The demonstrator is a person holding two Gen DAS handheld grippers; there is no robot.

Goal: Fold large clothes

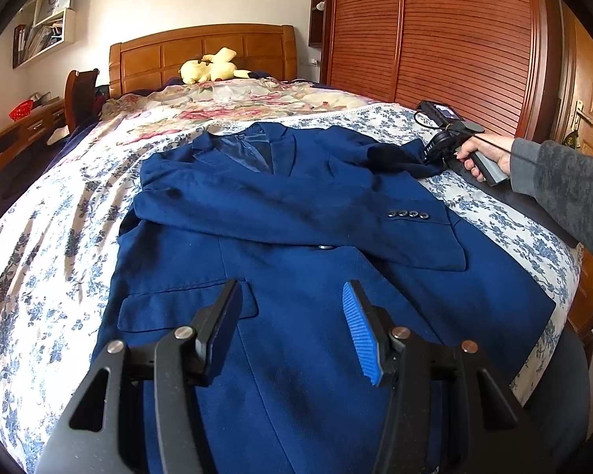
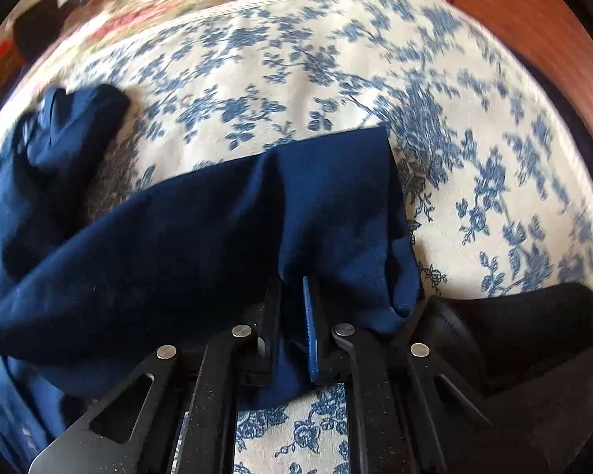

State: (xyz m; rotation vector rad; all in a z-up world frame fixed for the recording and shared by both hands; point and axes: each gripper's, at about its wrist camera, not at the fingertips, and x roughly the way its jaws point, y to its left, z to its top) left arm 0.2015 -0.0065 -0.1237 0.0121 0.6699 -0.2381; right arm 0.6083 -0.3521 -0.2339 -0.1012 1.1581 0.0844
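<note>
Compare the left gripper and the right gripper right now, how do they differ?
The left gripper is open with nothing between its fingers; the right gripper is shut on the blue jacket's sleeve. The left hovers over the jacket's front panel, while the right is at the sleeve end beside the floral bedspread. Both have black fingers with a blue ribbed pad.

Matt blue woven-cloth jacket (image 1: 296,213) on floral cotton-like bedspread (image 1: 59,237); glossy slatted wooden wardrobe (image 1: 435,39).
</note>
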